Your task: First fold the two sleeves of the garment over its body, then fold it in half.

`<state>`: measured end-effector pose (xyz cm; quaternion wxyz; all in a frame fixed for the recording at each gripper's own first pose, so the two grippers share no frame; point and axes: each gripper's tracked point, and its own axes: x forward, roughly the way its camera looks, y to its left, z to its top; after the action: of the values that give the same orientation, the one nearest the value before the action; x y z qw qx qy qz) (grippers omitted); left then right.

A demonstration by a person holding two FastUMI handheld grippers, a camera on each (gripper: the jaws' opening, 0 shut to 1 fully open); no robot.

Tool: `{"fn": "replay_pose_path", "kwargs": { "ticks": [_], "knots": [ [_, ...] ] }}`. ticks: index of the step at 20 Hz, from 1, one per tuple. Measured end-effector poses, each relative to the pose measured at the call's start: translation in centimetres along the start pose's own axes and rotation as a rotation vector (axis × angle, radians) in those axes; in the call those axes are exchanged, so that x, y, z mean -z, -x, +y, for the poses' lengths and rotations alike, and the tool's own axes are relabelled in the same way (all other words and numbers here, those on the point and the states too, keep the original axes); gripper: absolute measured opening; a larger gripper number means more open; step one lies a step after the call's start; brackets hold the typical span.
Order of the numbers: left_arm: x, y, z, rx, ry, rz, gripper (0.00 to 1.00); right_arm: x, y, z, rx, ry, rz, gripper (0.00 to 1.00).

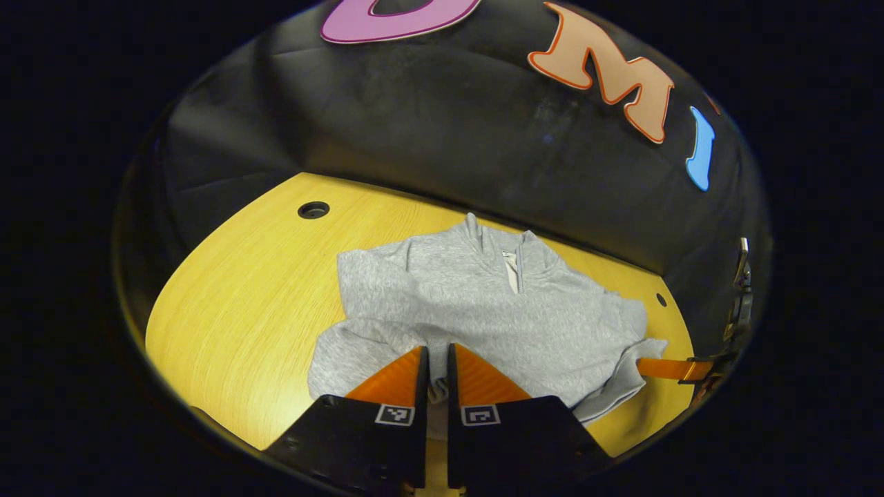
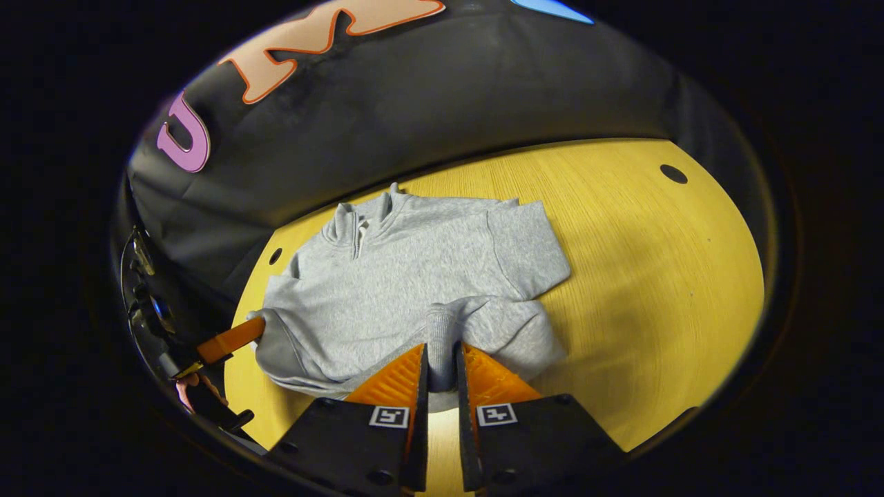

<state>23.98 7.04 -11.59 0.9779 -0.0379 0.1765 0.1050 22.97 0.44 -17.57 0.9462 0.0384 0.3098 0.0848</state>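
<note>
One grey quarter-zip sweatshirt [image 1: 483, 304] lying flat on the yellow wooden table [image 1: 248, 304], collar toward the black cloth wall. Two sleeves, both pulled in over the body. Left gripper [image 1: 435, 376] nearly closed, pinching a sleeve cuff [image 1: 436, 392]. Right gripper [image 2: 442, 369] same deal, clamped on the other ribbed cuff [image 2: 440, 345]. Two round holes in the tabletop [image 1: 313, 210].

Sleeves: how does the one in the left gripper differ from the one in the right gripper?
The left sleeve bulges out past the body onto the table. The right sleeve bends inward and looks partly over the body.
The left gripper shows only a small tuft in its jaws. The right gripper pinches a clear ribbed cuff.
Shared: both are grey, pinched near the end, and not yet flat.
</note>
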Motion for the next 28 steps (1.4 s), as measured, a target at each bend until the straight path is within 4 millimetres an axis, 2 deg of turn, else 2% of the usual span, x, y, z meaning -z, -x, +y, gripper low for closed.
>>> {"fn": "replay_pose_path", "kwargs": {
  "ticks": [1,2,3,4,5,6,7,8,9,10,11,12,13,17,19,20,22,23,25,27,28],
  "knots": [
    [-0.1,-0.1,0.2,-0.007,-0.015,-0.003,0.11,-0.5,0.1,0.4,-0.013,-0.008,-0.016,0.29],
    [-0.3,-0.1,0.2,-0.007,-0.024,-0.010,0.16,-0.8,0.2,0.9,-0.029,-0.020,-0.033,0.34],
    [-0.6,-0.3,0.4,-0.020,-0.030,-0.019,0.21,-1.3,0.3,1.3,-0.041,-0.033,-0.052,0.60],
    [-0.9,-0.4,0.7,-0.034,-0.037,-0.025,0.38,-1.7,0.1,1.3,-0.036,-0.040,-0.065,0.65],
    [-1.3,-0.4,0.9,-0.045,-0.039,-0.038,0.50,-2.3,0.2,1.5,-0.042,-0.048,-0.087,0.71],
    [-2.1,-0.3,1.0,-0.051,-0.033,-0.063,0.63,-3.1,0.3,2.1,-0.063,-0.058,-0.118,0.70],
    [-3.1,-0.4,0.9,-0.048,-0.021,-0.093,0.68,-3.9,0.3,2.5,-0.069,-0.064,-0.143,0.79],
    [-3.8,-0.6,0.9,-0.050,-0.007,-0.119,0.81,-4.2,0.2,2.3,-0.065,-0.061,-0.156,0.90],
    [-4.5,-0.7,1.0,-0.050,0.005,-0.139,0.87,-4.4,-0.1,1.7,-0.048,-0.045,-0.164,0.94],
    [-5.0,-0.8,1.1,-0.053,0.012,-0.152,0.89,-4.8,-0.3,1.4,-0.036,-0.028,-0.174,0.87],
    [-5.5,-0.9,1.2,-0.064,0.012,-0.161,0.87,-5.3,-0.3,1.4,-0.033,-0.014,-0.192,0.95],
    [-6.0,-1.0,1.4,-0.070,0.007,-0.174,0.93,-5.9,-0.3,1.4,-0.033,-0.004,-0.217,0.91],
    [-6.8,-1.1,1.4,-0.073,-0.004,-0.195,0.94,-6.4,-0.3,1.3,-0.026,0.005,-0.245,0.98],
    [-9.5,0.5,0.5,-0.056,-0.041,-0.281,0.93,-8.6,1.5,0.6,0.010,0.047,-0.344,0.98],
    [-10.4,2.4,-0.2,-0.043,-0.043,-0.313,0.94,-9.3,3.3,0.4,0.025,0.076,-0.378,0.98],
    [-10.7,3.4,-0.3,-0.041,-0.038,-0.324,0.91,-9.5,4.4,0.4,0.031,0.092,-0.392,0.98],
    [-11.2,6.0,-0.5,-0.036,-0.020,-0.346,0.94,-9.8,6.5,1.0,0.037,0.129,-0.422,0.98],
    [-11.1,7.3,-0.3,-0.034,-0.007,-0.355,0.94,-9.9,7.9,1.5,0.036,0.145,-0.438,0.94],
    [-11.0,10.3,0.2,-0.043,0.002,-0.375,0.94,-9.8,10.6,2.9,0.025,0.169,-0.472,0.99],
    [-10.5,13.2,0.7,-0.055,-0.017,-0.399,0.94,-9.3,13.3,4.4,0.007,0.175,-0.516,0.98],
    [-10.0,14.6,0.8,-0.055,-0.030,-0.402,0.94,-8.8,14.5,5.1,-0.005,0.171,-0.527,0.95]
  ]
}}
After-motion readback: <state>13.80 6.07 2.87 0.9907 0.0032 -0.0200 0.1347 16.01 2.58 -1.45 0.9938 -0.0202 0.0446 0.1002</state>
